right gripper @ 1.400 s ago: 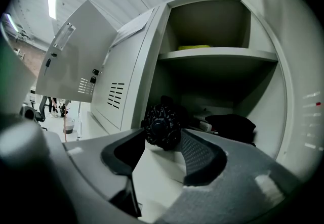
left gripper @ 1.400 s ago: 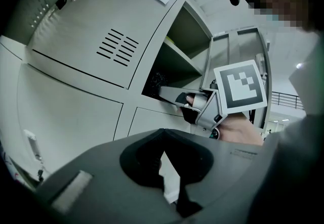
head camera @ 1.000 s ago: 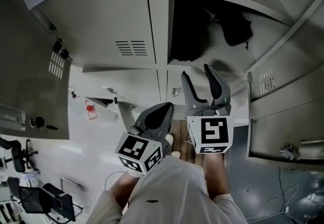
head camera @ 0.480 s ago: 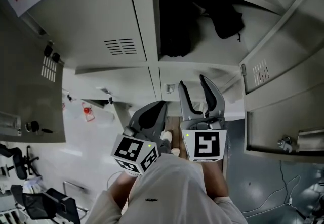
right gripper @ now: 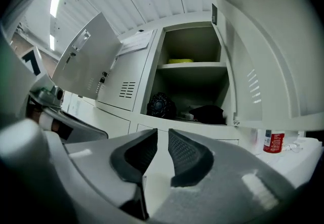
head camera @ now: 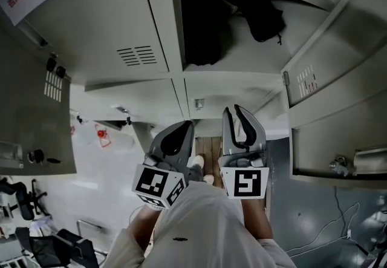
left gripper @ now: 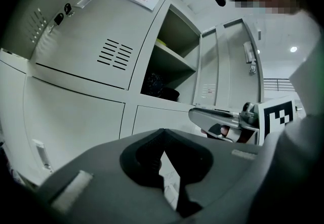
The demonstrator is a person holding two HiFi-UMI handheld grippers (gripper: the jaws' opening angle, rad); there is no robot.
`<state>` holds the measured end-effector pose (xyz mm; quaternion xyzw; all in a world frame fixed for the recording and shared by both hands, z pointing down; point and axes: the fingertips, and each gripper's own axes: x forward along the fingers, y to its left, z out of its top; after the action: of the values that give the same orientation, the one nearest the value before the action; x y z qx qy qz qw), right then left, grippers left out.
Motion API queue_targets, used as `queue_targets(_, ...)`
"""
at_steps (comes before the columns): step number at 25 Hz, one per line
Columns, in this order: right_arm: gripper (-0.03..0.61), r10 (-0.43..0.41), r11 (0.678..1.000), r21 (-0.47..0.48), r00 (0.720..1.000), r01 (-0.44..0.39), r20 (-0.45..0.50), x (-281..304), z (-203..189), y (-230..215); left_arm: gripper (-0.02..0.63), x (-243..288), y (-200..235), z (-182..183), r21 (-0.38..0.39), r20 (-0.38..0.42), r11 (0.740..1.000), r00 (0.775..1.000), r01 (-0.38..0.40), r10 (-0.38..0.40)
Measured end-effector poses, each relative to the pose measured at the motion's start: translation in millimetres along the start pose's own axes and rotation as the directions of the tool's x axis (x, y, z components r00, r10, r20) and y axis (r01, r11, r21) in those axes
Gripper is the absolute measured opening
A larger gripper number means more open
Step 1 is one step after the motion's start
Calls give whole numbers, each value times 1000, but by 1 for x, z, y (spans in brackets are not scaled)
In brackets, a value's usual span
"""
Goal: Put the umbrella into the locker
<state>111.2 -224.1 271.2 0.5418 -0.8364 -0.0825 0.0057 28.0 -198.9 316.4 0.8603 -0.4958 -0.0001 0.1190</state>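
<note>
Left gripper point(head camera: 186, 126) clenched shut, empty. Right gripper point(head camera: 237, 110) jaws just been closing, narrow gap left, nothing between. Both lower centre, below open locker point(head camera: 242, 76).

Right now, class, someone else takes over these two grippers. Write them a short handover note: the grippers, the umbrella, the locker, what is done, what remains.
Left gripper: shut, empty.
Right gripper: empty; its jaws have just been closing and a narrow gap shows between them.
Umbrella: the dark folded bundle on the lower shelf of the locker, beside a black bag, looks like it.
Done: the umbrella seems to be inside.
Left: probably only the open door to shut.
</note>
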Motion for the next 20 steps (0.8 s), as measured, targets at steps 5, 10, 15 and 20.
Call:
queue_targets(5, 52, -11, 1000, -4, 998, 11, -66, -13, -25, -7, 18, -4, 2, 2, 4, 8, 1000, 1000, -2, 2)
queue_targets(10, 28, -34, 999, -19, 996, 33, -79, -31, -39, -11, 18, -6, 3, 0, 20, 20, 1000, 1000, 2, -2)
queue_targets(15, 0, -72, 997, 16, 992, 74, -107, -50, -55, -20, 18, -8, 1, -1, 33, 30, 999, 999, 11, -12)
queue_targets(20, 0, -127, 992, 4, 985, 128, -113, -71, -67, -30, 18, -10, 2, -6, 35, 28, 999, 1000, 9, -10)
